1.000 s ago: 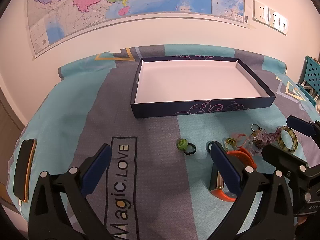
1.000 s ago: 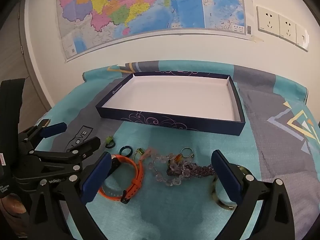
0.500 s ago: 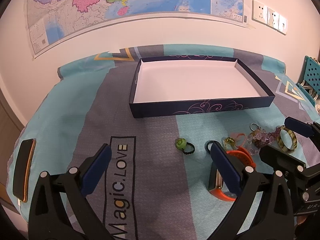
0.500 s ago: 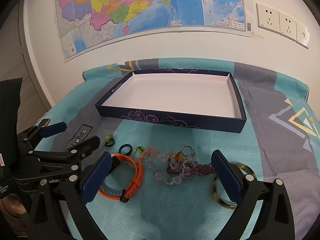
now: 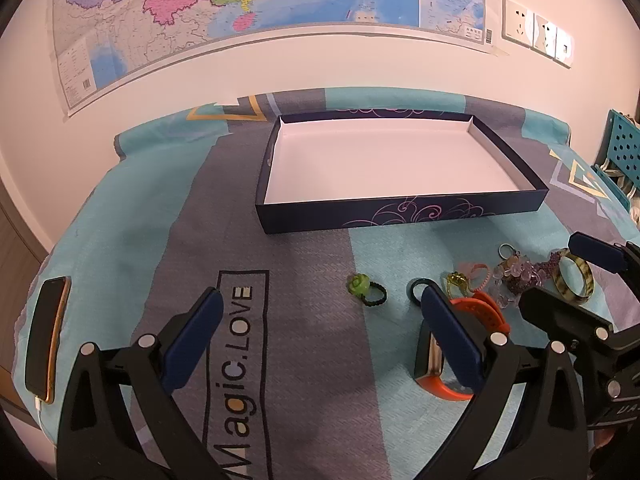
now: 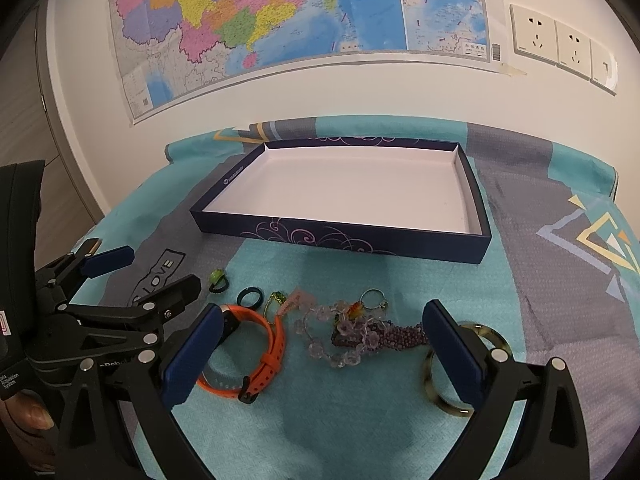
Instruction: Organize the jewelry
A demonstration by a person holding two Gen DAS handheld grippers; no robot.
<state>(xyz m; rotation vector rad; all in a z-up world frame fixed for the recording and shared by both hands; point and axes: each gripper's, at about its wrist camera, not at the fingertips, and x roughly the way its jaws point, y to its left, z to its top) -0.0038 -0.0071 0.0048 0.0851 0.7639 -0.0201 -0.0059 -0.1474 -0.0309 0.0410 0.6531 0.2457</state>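
Observation:
A shallow dark-blue box (image 5: pixel 400 214) (image 6: pixel 340 236) with a white inside stands empty at the back of the cloth. In front of it lie a green flower ring (image 5: pixel 362 286) (image 6: pixel 217 279), a teal ring (image 6: pixel 250 296), an orange watch band (image 6: pixel 256 364) (image 5: pixel 480 308), a clear and purple bead bracelet (image 6: pixel 360 332), a small metal ring (image 6: pixel 372 299) and a greenish bangle (image 6: pixel 492 334) (image 5: pixel 576 280). My left gripper (image 5: pixel 320 340) is open and empty, low over the cloth, behind the green ring. My right gripper (image 6: pixel 320 348) is open and empty, above the beads.
A phone (image 5: pixel 46 336) lies at the cloth's left edge. A map (image 6: pixel 280 20) and wall sockets (image 6: pixel 560 46) are on the wall behind. A teal perforated crate (image 5: pixel 624 152) stands at the right. The cloth (image 5: pixel 120 220) covers the whole table.
Both grippers have drifted slightly; the scene has shifted a little in both views. Nothing was picked up or moved.

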